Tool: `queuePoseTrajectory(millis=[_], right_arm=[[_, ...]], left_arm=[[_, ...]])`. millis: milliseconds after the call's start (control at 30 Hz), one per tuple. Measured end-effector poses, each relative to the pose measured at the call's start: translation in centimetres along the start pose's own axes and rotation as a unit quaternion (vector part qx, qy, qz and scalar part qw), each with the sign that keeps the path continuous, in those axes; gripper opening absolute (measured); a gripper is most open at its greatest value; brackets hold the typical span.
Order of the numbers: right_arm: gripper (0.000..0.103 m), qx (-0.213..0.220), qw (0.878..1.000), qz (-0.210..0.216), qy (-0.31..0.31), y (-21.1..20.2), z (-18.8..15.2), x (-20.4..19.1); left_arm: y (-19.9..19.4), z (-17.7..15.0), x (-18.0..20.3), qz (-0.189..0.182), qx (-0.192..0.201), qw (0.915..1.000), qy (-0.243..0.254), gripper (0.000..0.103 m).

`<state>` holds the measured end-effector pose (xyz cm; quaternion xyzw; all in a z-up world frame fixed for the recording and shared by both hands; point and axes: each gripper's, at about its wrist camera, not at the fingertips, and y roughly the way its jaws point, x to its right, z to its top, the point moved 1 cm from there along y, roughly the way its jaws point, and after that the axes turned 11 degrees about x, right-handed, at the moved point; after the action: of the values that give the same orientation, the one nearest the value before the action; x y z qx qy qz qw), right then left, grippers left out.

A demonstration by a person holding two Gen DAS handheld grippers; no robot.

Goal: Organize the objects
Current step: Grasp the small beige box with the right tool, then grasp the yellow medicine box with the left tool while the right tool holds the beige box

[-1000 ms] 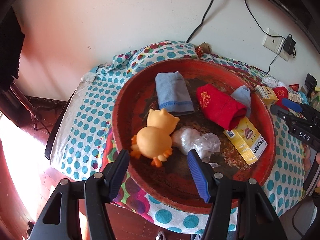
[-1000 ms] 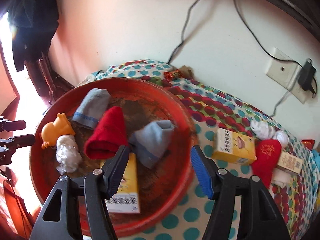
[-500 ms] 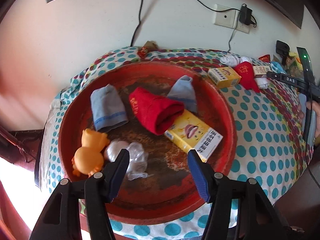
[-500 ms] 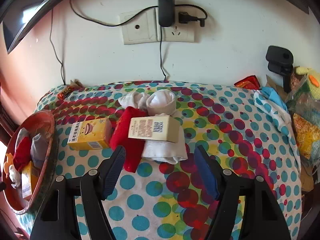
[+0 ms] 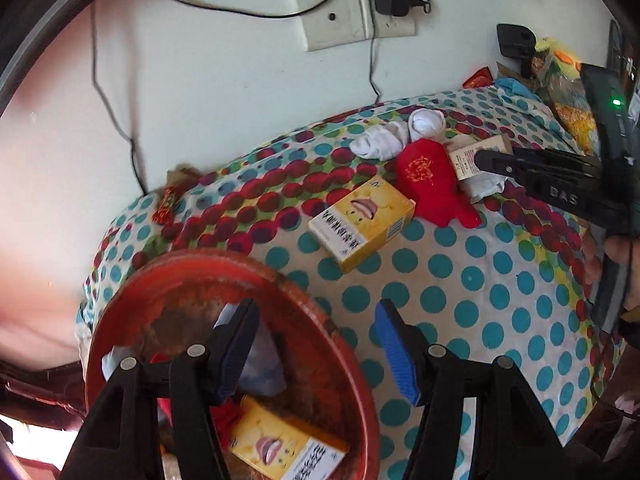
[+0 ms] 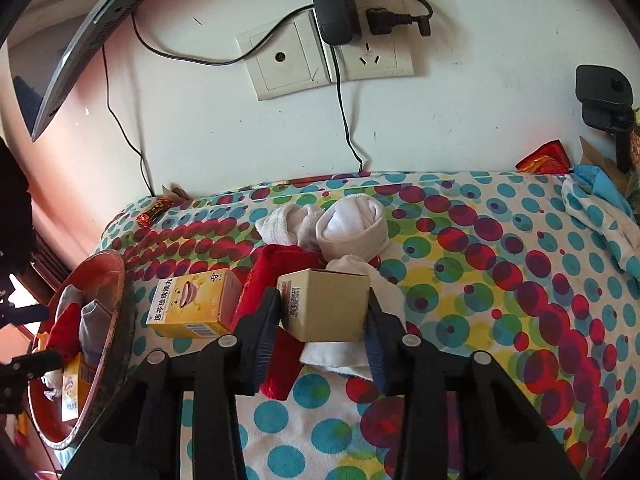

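My right gripper (image 6: pixel 323 332) has its jaws on both sides of a tan cardboard box (image 6: pixel 325 305), which lies on white socks (image 6: pixel 352 228) beside a red sock (image 6: pixel 272 280); the pads look pressed against it. A yellow box (image 6: pixel 192 306) lies to its left. My left gripper (image 5: pixel 316 350) is open and empty over the right rim of the red basin (image 5: pixel 320 328). The basin holds a yellow box (image 5: pixel 286 446) and a grey sock (image 5: pixel 260 360). In the left wrist view the right gripper (image 5: pixel 486 160) reaches the tan box (image 5: pixel 476 150) by the red sock (image 5: pixel 430 184).
The dotted cloth (image 6: pixel 500 280) covers the table against a white wall with sockets and a charger (image 6: pixel 332 4). Bags and a blue cloth (image 6: pixel 600 196) lie far right. A candy wrapper (image 6: pixel 154 208) lies near the back left edge.
My right gripper has advanced to the tan box and closed its jaws around it. My left gripper has swung right, from over the basin's middle to its right rim.
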<state>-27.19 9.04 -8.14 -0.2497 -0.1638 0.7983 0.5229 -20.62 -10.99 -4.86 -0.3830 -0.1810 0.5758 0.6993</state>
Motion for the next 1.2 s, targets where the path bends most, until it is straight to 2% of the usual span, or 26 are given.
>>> queuePoseTrajectory(millis=[67, 167, 233, 333, 467, 567, 667, 767, 900, 1000, 1067, 1200], right_arm=[[0.027, 0.004, 1.0, 0.015, -0.006, -1.5, -0.5, 0.2], [0.027, -0.003, 1.0, 0.028, -0.013, -3.5, -1.9, 0.7], [0.027, -0.011, 0.999, 0.033, -0.01, -4.8, -3.2, 1.3], [0.027, -0.027, 0.999, 0.041, 0.001, -5.9, -4.9, 2.2], [0.027, -0.037, 0.997, 0.059, 0.021, -6.6, -6.2, 3.2], [0.027, -0.036, 0.997, 0.067, 0.023, -6.7, -6.4, 3.5], [0.027, -0.034, 0.996, 0.076, 0.024, -6.5, -6.4, 3.6], [0.027, -0.032, 0.996, 0.08, 0.021, -6.3, -6.4, 3.5], [0.027, -0.023, 0.998, 0.062, 0.008, -6.2, -6.3, 3.1], [0.027, -0.014, 0.999, 0.033, -0.002, -6.0, -6.0, 2.9], [0.027, -0.008, 1.0, 0.013, -0.009, -5.9, -5.8, 2.8], [0.027, -0.003, 1.0, -0.023, -0.02, -5.4, -5.5, 2.6]], left_arm=[[1.4, 1.3, 1.0, -0.006, 0.002, 0.9994, 0.035, 0.062], [3.0, 2.9, 2.1, -0.038, 0.014, 0.9949, 0.092, 0.062], [4.1, 3.7, 2.3, -0.063, 0.01, 0.9915, 0.113, 0.062], [6.5, 4.5, 2.1, -0.106, -0.036, 0.9852, 0.129, 0.062], [8.6, 4.7, 2.8, -0.129, -0.077, 0.9745, 0.167, 0.062], [9.9, 5.0, 3.1, -0.129, -0.094, 0.9711, 0.177, 0.062], [11.3, 4.9, 3.1, -0.115, -0.106, 0.9705, 0.184, 0.063], [11.9, 4.2, 3.5, -0.097, -0.103, 0.9715, 0.19, 0.066], [11.6, 3.1, 4.5, -0.071, -0.083, 0.9743, 0.197, 0.067], [10.9, 2.3, 4.7, -0.051, -0.074, 0.9823, 0.165, 0.067], [10.2, 1.6, 4.7, -0.038, -0.07, 0.9873, 0.137, 0.063], [7.9, -0.1, 5.1, -0.041, -0.066, 0.9931, 0.087, 0.06]])
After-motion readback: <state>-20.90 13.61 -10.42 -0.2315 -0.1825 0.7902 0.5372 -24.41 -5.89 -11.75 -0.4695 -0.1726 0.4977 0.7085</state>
